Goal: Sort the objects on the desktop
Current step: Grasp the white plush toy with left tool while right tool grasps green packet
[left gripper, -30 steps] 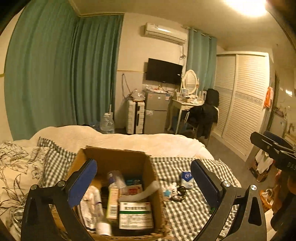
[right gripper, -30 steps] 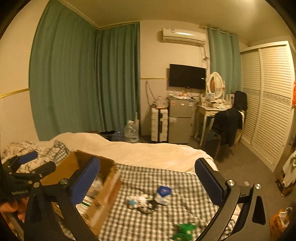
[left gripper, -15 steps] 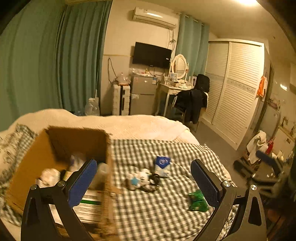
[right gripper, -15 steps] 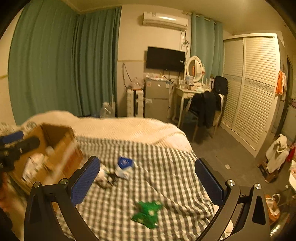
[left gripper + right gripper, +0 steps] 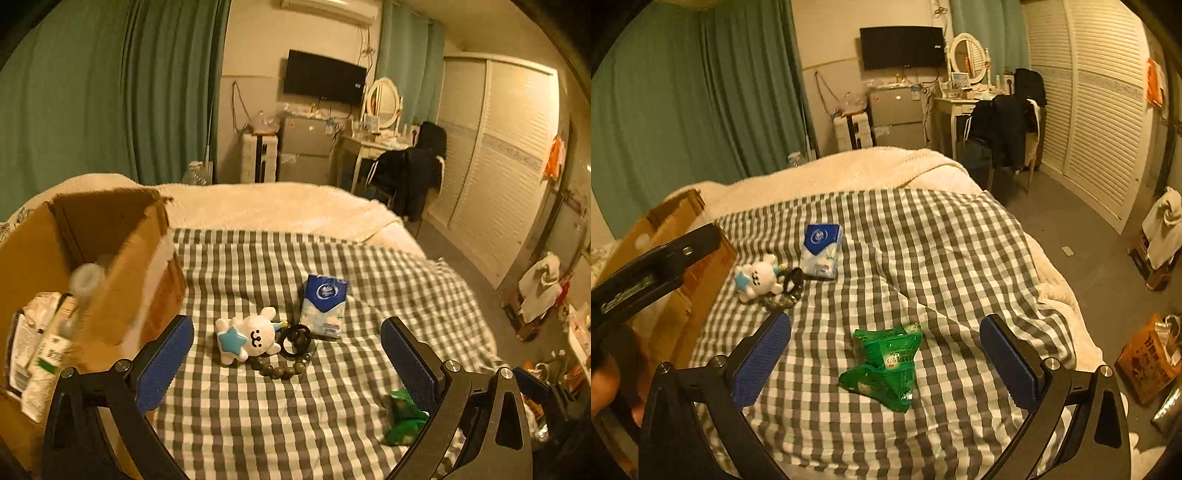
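Observation:
On the checked bedspread (image 5: 258, 406) lie a white plush toy with a blue star (image 5: 249, 335), a bead bracelet with a black ring (image 5: 291, 354), a blue tissue pack (image 5: 325, 306) and green packets (image 5: 402, 417). My left gripper (image 5: 286, 362) hovers open just short of the plush toy, nothing between its fingers. In the right wrist view my right gripper (image 5: 884, 363) hangs open over the green packets (image 5: 886, 365); the plush toy (image 5: 757, 277) and tissue pack (image 5: 822, 251) lie farther off to the left. A cardboard box (image 5: 92, 254) holding medicine packs stands on the left.
The bed's right edge drops to the floor (image 5: 1089, 236). A fleece blanket (image 5: 277, 203) covers the far end of the bed. Beyond it stand a small fridge (image 5: 306, 151), a dressing table with a chair (image 5: 406, 173) and a louvred wardrobe (image 5: 498, 166). Bags (image 5: 1152, 354) sit on the floor at right.
Both grippers have swung right and tipped down, away from the box. The left now faces the plush toy and tissue pack; the right is closer above the green packets. Both stay open.

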A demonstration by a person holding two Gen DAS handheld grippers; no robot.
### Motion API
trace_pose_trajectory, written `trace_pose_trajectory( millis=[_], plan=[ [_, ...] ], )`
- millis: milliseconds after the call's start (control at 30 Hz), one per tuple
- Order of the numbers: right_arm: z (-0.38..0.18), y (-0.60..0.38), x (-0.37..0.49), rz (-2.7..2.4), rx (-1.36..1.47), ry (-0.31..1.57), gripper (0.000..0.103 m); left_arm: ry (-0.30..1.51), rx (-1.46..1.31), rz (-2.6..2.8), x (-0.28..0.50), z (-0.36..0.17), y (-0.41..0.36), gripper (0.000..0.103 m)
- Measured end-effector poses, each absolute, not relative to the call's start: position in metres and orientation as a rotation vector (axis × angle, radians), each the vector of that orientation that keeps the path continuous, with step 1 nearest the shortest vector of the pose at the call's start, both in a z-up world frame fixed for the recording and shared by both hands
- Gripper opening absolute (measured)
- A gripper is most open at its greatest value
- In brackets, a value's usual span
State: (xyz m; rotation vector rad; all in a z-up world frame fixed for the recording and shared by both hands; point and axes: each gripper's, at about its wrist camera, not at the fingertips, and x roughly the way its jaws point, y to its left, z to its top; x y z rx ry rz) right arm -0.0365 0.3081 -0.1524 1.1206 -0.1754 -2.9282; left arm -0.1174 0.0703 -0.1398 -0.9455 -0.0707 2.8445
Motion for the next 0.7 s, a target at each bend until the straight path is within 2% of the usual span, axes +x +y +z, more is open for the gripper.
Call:
trace_pose_trajectory(
  millis=[200,367,600,667,700],
  plan=[
    [-0.192,0.306,-0.062,-2.83,1.294,-0.24,0.102,-0.035,-1.054,2.914,-0.151,-0.175,0.072,0.103],
    [-0.215,0.298,-0.076,-2.768,1.403,-0.233,0.101,-0.082,-1.169,2.938,-0.178,-0.201,0.063,0.103],
    [-0.247,0.293,-0.092,-2.689,1.573,-0.209,0.083,-0.087,-1.335,2.92,-0.197,-0.241,0.057,0.103],
    [-0.246,0.291,-0.092,-2.696,1.571,-0.189,0.073,-0.093,-1.358,2.907,-0.198,-0.247,0.056,0.103],
    [-0.246,0.291,-0.092,-2.702,1.573,-0.184,0.064,-0.103,-1.364,2.897,-0.197,-0.248,0.055,0.103]
  ],
)
